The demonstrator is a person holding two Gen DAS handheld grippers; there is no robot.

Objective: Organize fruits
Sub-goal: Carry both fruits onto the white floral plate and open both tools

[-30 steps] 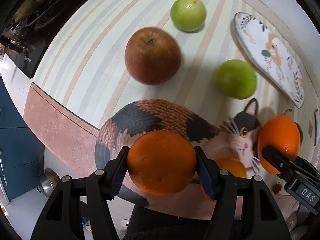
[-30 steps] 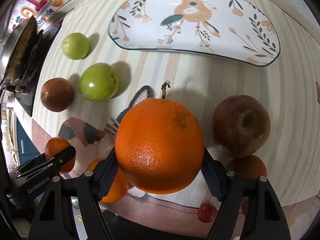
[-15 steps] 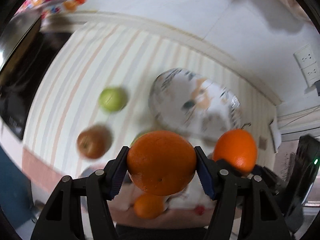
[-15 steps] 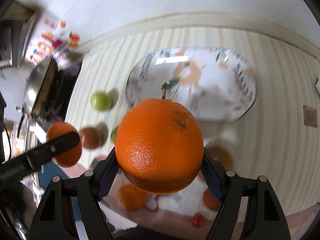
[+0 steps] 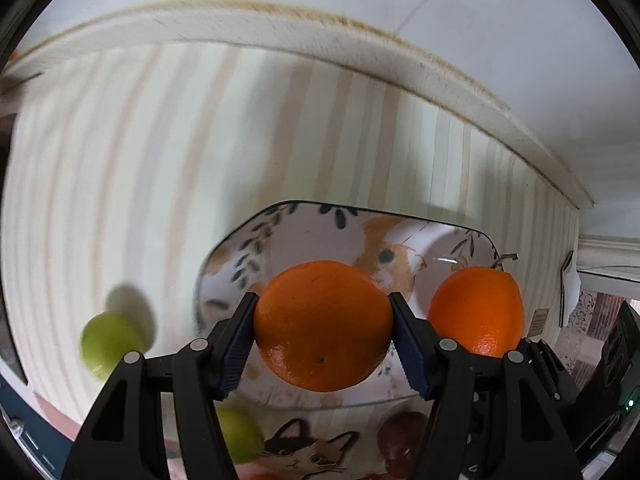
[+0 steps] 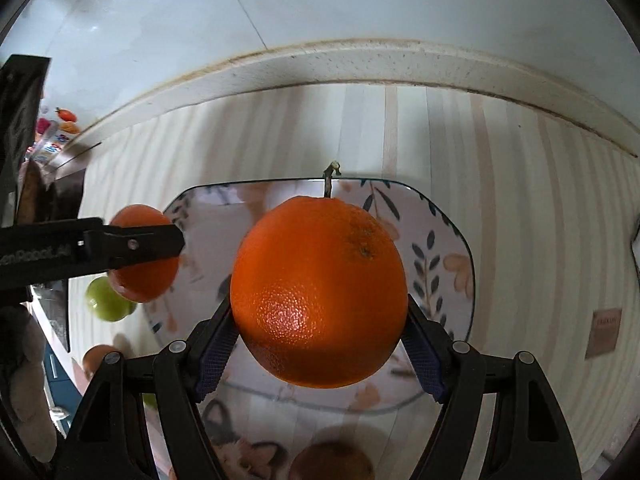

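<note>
Your striped counter (image 5: 120,168) fills both views, running back to a pale wall edge at 12 o'clock. On it lies the floral plate (image 6: 444,264), its dark-rimmed oval sitting behind both held fruits. Your right gripper (image 6: 320,344) has its fingers pinching a large stemmed orange (image 6: 320,292), held in front of the plate's middle; from your left wrist the same fruit (image 5: 476,312) shows at 3 o'clock. Your left gripper (image 5: 322,344) has its fingers clamped on a second orange (image 5: 324,324) in front of the plate's near half; your right wrist sees it (image 6: 140,280) at 9 o'clock by the plate's left rim. A cat-print mat (image 5: 308,452) lies at 6 o'clock, with a brownish-red apple (image 5: 400,440) beside it. One green apple (image 5: 108,344) rests on the counter at 8 o'clock, another (image 5: 240,436) at 7 o'clock.
</note>
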